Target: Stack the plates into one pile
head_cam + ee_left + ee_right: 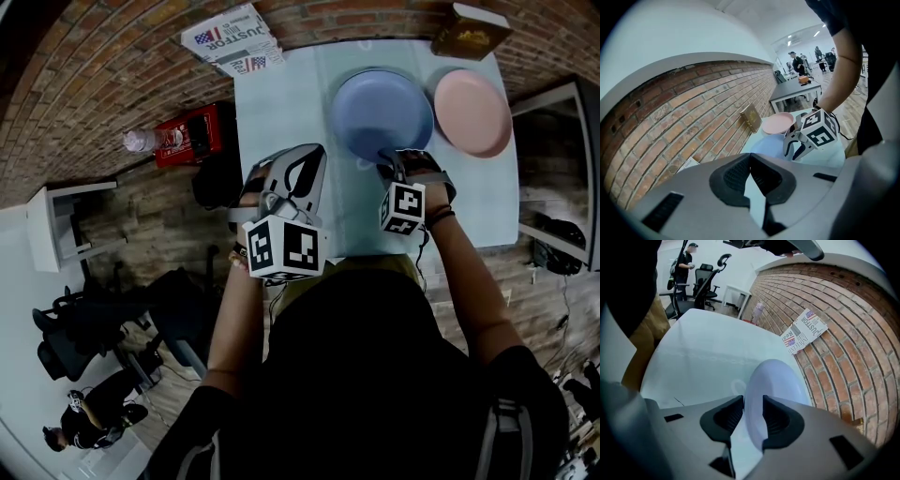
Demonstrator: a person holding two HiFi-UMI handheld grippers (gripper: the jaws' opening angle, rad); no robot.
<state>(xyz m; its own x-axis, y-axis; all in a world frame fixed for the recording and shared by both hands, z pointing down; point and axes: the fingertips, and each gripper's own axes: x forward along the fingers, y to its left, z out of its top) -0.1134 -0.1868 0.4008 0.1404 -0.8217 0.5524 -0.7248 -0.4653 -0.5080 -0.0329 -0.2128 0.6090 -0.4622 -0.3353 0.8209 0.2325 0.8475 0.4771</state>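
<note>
A blue plate [380,112] lies flat on the pale table [281,103], and a pink plate [473,111] lies beside it on the right, their rims close together. My right gripper [386,161] is at the blue plate's near rim. In the right gripper view that rim [773,380] stands between the jaws of the right gripper [753,416], which are parted around it and do not clamp it. My left gripper [300,159] hovers over the table left of the blue plate, its tips [751,159] together on nothing. The left gripper view also shows the blue plate [768,145], the pink plate [778,123] and the right gripper [799,147].
A brown book [469,30] leans at the brick wall behind the plates. A folded newspaper [232,39] lies at the table's far left corner. Off the table's left edge stand a red box [192,133] and a bottle [145,141]. A dark desk [562,169] is to the right.
</note>
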